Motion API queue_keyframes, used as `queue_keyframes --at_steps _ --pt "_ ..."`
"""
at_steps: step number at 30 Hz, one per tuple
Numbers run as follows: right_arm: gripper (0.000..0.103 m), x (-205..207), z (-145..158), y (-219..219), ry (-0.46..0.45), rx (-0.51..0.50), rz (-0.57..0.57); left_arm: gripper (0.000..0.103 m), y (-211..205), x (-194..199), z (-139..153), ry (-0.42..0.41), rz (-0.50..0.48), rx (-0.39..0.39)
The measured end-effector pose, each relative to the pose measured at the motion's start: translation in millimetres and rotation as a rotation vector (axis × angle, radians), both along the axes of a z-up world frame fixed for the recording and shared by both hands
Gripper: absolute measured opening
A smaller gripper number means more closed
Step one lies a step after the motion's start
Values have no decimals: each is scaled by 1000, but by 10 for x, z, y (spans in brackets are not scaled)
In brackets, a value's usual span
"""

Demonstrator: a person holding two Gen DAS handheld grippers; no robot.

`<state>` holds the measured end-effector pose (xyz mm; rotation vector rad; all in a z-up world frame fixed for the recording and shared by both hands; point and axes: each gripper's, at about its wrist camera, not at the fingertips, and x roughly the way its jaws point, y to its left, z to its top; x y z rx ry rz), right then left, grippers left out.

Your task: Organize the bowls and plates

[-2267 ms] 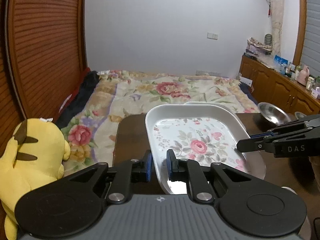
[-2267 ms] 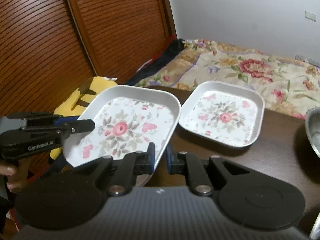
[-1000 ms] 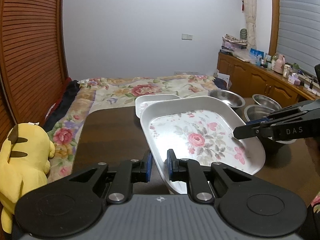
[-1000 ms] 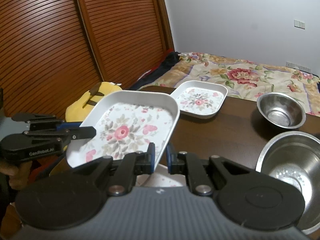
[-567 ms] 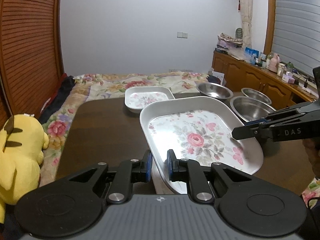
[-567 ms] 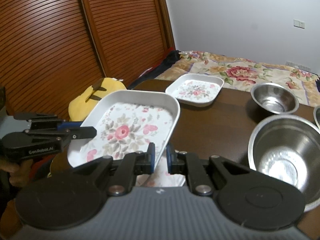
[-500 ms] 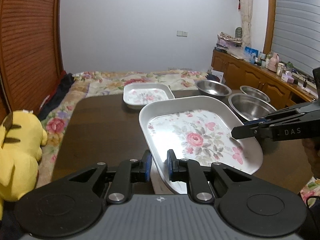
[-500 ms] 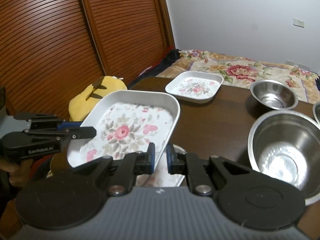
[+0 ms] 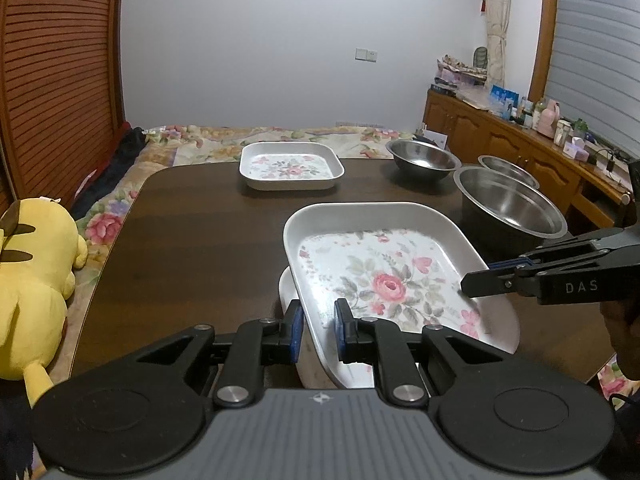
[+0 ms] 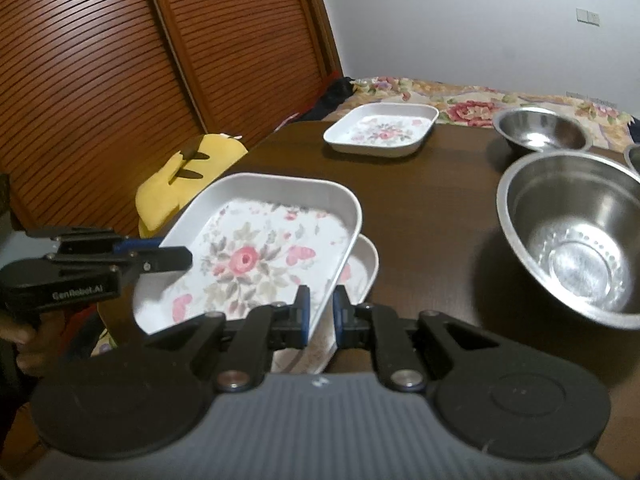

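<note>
1. The left gripper (image 9: 316, 330) points forward and downward, its blue pads nearly together and clamped on the near-left rim of a large flowered plate (image 9: 384, 276).
2. The right gripper (image 10: 320, 312) points forward and downward too, jaws almost closed, pinching the opposite rim of the same plate (image 10: 256, 256). In the left wrist view it reaches in from about 3 o'clock; a hand (image 10: 28, 332) grips the left tool at about 9 o'clock in the right wrist view.
3. The plate is held between both grippers, tilted, over the near edge of the table (image 9: 192, 240). Directly under it lies a second plate (image 10: 360, 268) of the same kind, showing past its edge; whether the two touch cannot be told.
4. The table is dark brown wood. Beyond it, at 12 o'clock, is a bed (image 9: 280, 134) with a flowered cover, and behind that a pale wall. Slatted wooden doors (image 10: 160, 60) stand at 9 to 10 o'clock, and a wooden sideboard (image 9: 516, 140) crowded with small items runs at 2 o'clock. A yellow stuffed toy (image 9: 32, 280) sits beside the table at 9 o'clock.
5. Plates: three in all, counting a smaller flowered plate (image 9: 291, 170) at the far end of the table, at 12 o'clock.
6. Bowls: three steel ones at 1 to 2 o'clock: a big bowl (image 9: 510, 208) nearest, a middle bowl (image 9: 422, 160) farther back, and a third bowl (image 9: 508, 170) partly hidden behind the big one.
</note>
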<state>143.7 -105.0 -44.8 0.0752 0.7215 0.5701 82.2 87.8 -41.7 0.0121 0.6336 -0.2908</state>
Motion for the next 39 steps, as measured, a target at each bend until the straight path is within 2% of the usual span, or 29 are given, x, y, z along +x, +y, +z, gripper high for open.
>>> queue_keyframes --at_steps 16,25,33,39 --pt "14 -53 -101 102 -30 -29 -33 16 -47 122 -230 41 28 20" --pt "16 -128 -163 183 -104 -89 -58 17 -55 135 -259 28 43 48" --pt "17 -98 -200 148 -99 -75 -69 17 -60 107 -182 9 50 35" --pt "17 -143 -83 124 -130 -63 -70 17 -86 57 -53 -35 45 31"
